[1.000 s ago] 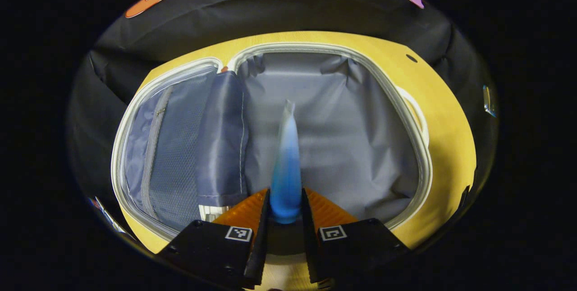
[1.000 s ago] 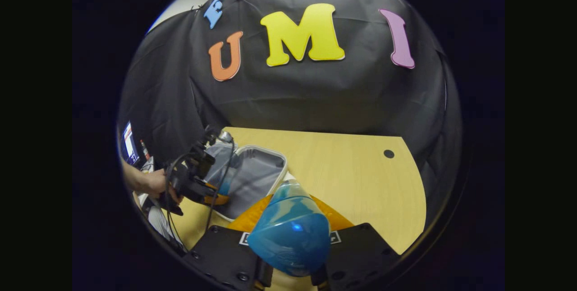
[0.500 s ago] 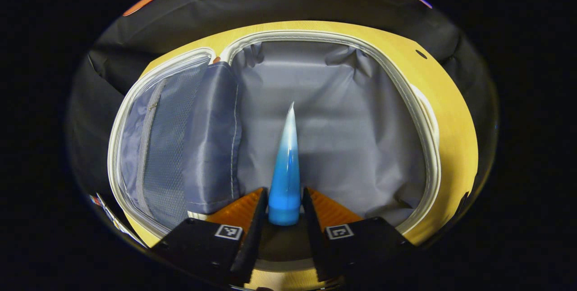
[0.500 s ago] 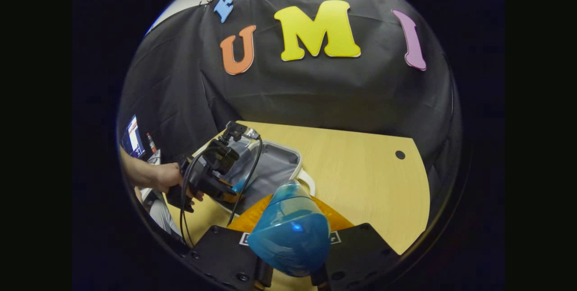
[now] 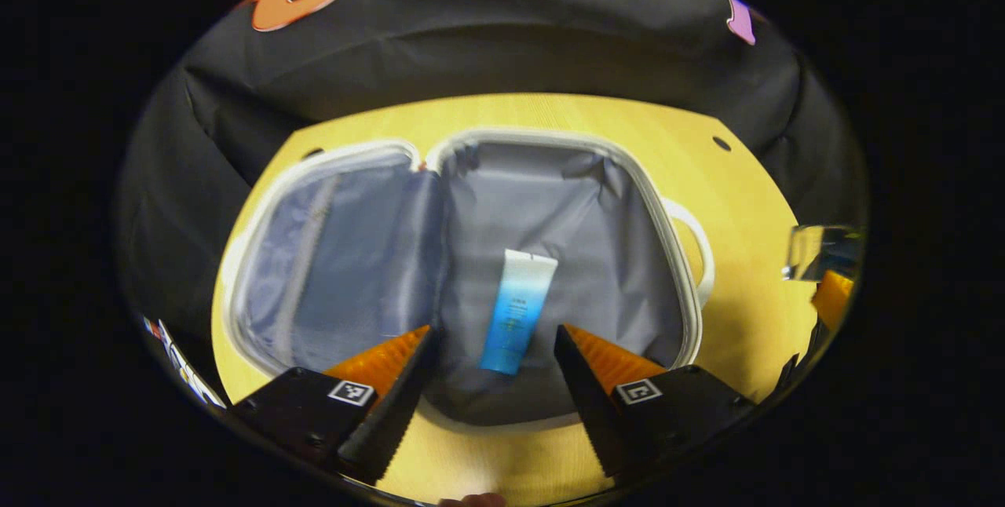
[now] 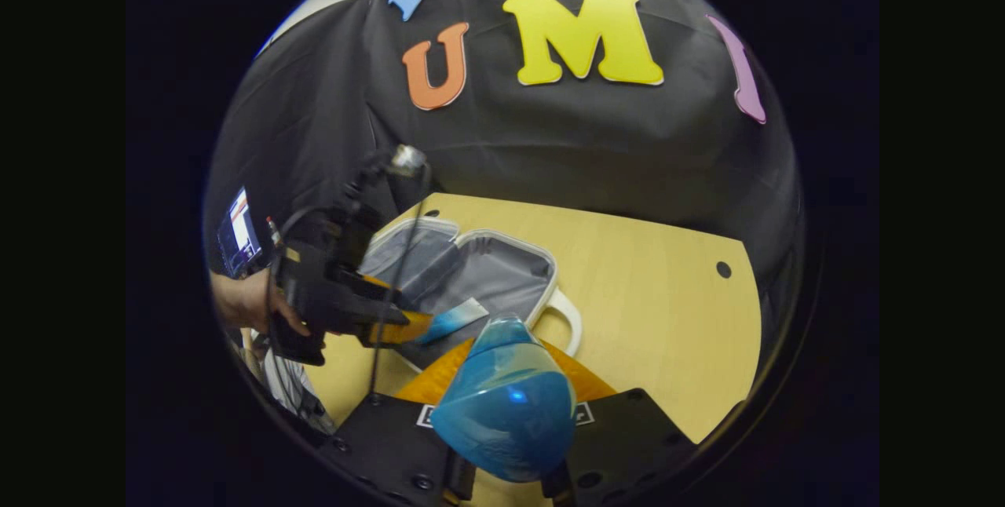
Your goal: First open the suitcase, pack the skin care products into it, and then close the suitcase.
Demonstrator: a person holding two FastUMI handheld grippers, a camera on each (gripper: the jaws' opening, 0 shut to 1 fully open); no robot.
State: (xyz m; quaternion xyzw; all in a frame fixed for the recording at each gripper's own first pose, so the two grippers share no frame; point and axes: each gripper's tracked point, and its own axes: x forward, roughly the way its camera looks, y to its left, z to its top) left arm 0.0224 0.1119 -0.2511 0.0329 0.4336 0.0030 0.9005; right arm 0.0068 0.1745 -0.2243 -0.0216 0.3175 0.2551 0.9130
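**Tube down in open suitcase, bottle pinched in right claw**

Wide wooden table (image 5: 754,311), backed by black cloth wall (image 6: 550,154). Lying on it, suitcase (image 5: 471,138) (image 6: 542,260) spread fully open: mesh-pocket half to the left in the left gripper view, grey-lined main half to the right, white handle on the far right edge. Flat on the grey lining of the main half, blue-and-white tube (image 5: 517,311) (image 6: 455,320), white crimped end pointing away from the camera, blue cap end nearest, touching nothing but the lining.

Above the near edge of the suitcase, left claw (image 5: 495,358) (image 6: 412,328) spread wide, orange fingers well apart on either side of the tube and clear of it; gripped by a hand (image 6: 247,303) at the left edge of the right gripper view, cable hanging down from it.

Near the camera, right claw (image 6: 502,413) pinching a translucent blue bottle (image 6: 502,405) between both fingers, held over the table just beside the suitcase handle.
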